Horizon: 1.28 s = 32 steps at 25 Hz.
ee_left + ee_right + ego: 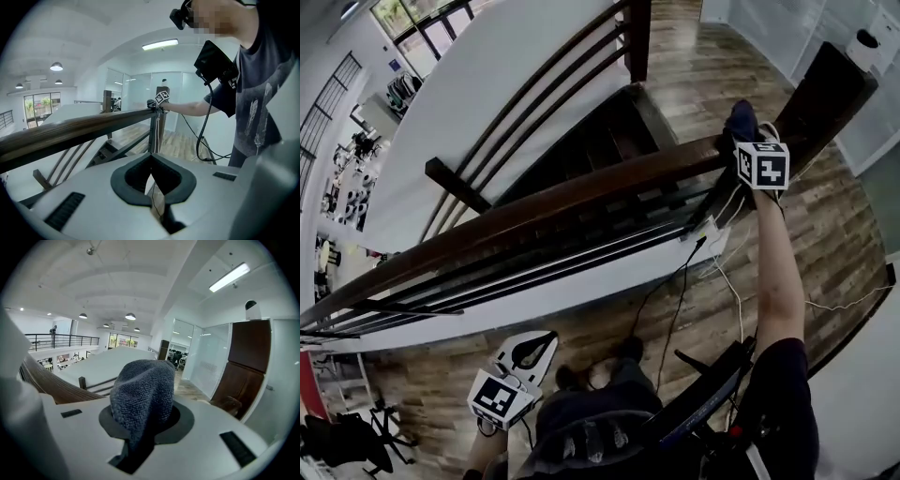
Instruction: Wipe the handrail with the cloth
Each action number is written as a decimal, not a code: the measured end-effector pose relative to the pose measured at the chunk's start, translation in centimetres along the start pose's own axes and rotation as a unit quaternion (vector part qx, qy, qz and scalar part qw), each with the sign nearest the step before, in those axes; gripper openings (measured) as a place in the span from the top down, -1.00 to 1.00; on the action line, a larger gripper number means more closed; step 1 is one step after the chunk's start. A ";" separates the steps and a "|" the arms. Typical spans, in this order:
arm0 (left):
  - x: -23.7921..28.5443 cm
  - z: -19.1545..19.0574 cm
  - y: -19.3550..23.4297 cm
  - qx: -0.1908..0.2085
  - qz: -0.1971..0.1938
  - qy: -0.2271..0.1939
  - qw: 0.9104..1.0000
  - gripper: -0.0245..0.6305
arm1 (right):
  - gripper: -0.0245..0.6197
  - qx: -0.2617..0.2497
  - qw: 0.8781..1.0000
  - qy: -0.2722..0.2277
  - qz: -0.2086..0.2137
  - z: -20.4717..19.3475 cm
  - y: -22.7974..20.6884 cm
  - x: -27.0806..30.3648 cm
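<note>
Right tongs (143, 425): clamped on the blue-grey cloth (143, 390). The cloth bulges up out of the jaws and blocks much of my view ahead.

From the head view I read the cloth as sitting on top of the wooden handrail (562, 202), near the rail's end by a dark brown post (830, 89). The rail runs off to the left of these tongs.

Left tongs (152, 173): jaws closed together, nothing held. They hang low and well apart from the rail, which passes above and ahead of them.

Cables (678, 305) dangle below the right tongs. There is a stairwell beyond the rail and wood floor (844, 225) beneath.
</note>
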<state>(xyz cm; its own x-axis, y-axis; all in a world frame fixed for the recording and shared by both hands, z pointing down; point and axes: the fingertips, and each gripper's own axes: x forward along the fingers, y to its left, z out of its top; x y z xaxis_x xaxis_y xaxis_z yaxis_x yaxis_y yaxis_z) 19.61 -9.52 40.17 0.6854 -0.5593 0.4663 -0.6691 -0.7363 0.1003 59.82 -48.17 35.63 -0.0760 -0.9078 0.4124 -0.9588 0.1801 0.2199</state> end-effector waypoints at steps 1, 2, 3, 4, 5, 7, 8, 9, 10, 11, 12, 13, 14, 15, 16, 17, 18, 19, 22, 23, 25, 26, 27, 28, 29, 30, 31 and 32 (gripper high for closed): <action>-0.6 -0.2 0.4 0.001 0.001 -0.005 1.000 0.91 | 0.72 0.008 1.000 -0.003 0.001 0.2 0.7 0.0; -1.4 -0.4 0.9 0.000 0.004 -0.012 1.000 0.91 | 0.72 0.018 1.000 -0.004 0.001 0.3 1.4 -0.1; -2.4 -0.6 1.4 -0.001 0.009 -0.018 1.000 0.91 | 0.72 0.032 0.999 -0.005 0.000 0.4 2.0 -0.2; -3.7 -1.0 2.0 0.000 0.014 -0.022 1.000 0.91 | 0.72 0.048 0.999 -0.003 -0.001 0.5 2.7 -0.4; -5.2 -1.4 2.7 0.001 0.019 -0.027 0.999 0.91 | 0.72 0.063 0.998 0.001 -0.002 0.6 3.3 -0.9; -8.0 -2.2 4.3 -0.005 0.030 -0.038 0.999 0.91 | 0.72 0.084 0.996 0.012 -0.005 0.8 4.8 -2.0; -9.4 -2.7 5.4 -0.007 0.035 -0.044 0.998 0.91 | 0.72 0.085 0.996 0.016 -0.008 0.9 6.0 -2.4; -10.7 -3.5 6.6 -0.007 0.040 -0.049 0.998 0.91 | 0.72 0.084 0.996 0.018 -0.011 0.9 7.6 -2.5; -12.1 -4.5 8.0 -0.003 0.044 -0.054 0.998 0.91 | 0.72 0.084 0.996 0.019 -0.013 0.9 9.6 -2.5; -13.5 -5.4 9.2 0.001 0.046 -0.058 0.997 0.91 | 0.72 0.088 0.996 0.018 -0.014 0.9 11.7 -2.5; -15.1 -6.4 10.4 0.005 0.047 -0.061 0.997 0.91 | 0.72 0.092 0.996 0.017 -0.015 1.0 14.1 -2.5; -17.0 -7.3 11.6 0.007 0.048 -0.062 0.997 0.91 | 0.72 0.092 0.995 0.016 -0.016 1.2 16.8 -2.6; -19.1 -8.4 12.7 0.007 0.048 -0.062 0.997 0.91 | 0.72 0.089 0.996 0.016 -0.017 1.6 19.8 -3.0; -21.1 -9.4 13.9 0.006 0.047 -0.060 0.997 0.91 | 0.72 0.083 0.996 0.018 -0.018 2.1 22.7 -3.4; -22.6 -10.2 14.9 0.002 0.047 -0.057 0.997 0.91 | 0.72 0.078 0.997 0.020 -0.017 2.6 25.1 -3.7; -23.6 -10.8 15.7 -0.003 0.047 -0.054 0.997 0.91 | 0.72 0.075 0.997 0.023 -0.013 3.0 27.0 -3.6; -24.2 -11.1 16.4 -0.011 0.049 -0.052 0.997 0.91 | 0.72 0.073 0.997 0.025 -0.005 3.4 28.5 -3.4; -24.8 -11.5 16.8 -0.020 0.052 -0.052 0.997 0.91 | 0.72 0.072 0.997 0.027 0.003 3.7 30.1 -3.3; -27.9 -13.5 18.4 -0.055 0.061 -0.063 0.995 0.91 | 0.72 0.051 0.998 0.019 0.024 5.8 37.2 -4.5; -29.5 -14.5 19.3 -0.063 0.062 -0.064 0.994 0.91 | 0.72 0.039 0.999 0.012 0.029 6.7 40.5 -5.2; -32.3 -16.6 21.1 -0.066 0.061 -0.060 0.994 0.91 | 0.72 0.017 0.999 0.006 0.046 7.8 47.4 -6.8; -33.1 -17.2 21.8 -0.065 0.058 -0.056 0.995 0.91 | 0.72 0.007 0.998 0.008 0.059 8.1 50.5 -7.5; -33.5 -17.5 22.3 -0.062 0.055 -0.051 0.995 0.91 | 0.72 -0.004 0.997 0.012 0.074 8.4 53.0 -8.1; -33.5 -17.5 22.8 -0.058 0.054 -0.048 0.996 0.91 | 0.72 -0.015 0.996 0.015 0.089 8.7 55.2 -8.6; -33.6 -17.4 23.3 -0.053 0.057 -0.046 0.996 0.91 | 0.72 -0.027 0.994 0.017 0.103 9.1 57.1 -9.1; -33.7 -17.6 24.0 -0.047 0.062 -0.044 0.996 0.91 | 0.72 -0.036 0.992 0.018 0.117 9.5 59.1 -9.5; -34.1 -18.1 24.9 -0.043 0.070 -0.039 0.996 0.91 | 0.72 -0.041 0.990 0.018 0.131 9.8 61.2 -10.1; -34.8 -18.9 26.0 -0.042 0.081 -0.032 0.995 0.91 | 0.72 -0.044 0.988 0.018 0.145 10.0 63.4 -10.6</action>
<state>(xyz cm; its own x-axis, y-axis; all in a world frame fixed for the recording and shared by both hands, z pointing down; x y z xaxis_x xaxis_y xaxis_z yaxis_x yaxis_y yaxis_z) -27.06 -2.02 43.17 0.5810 -0.6933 0.4264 -0.7926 -0.6010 0.1029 -2.92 -30.90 36.40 -0.3325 -0.7998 0.4997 -0.8705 0.4642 0.1637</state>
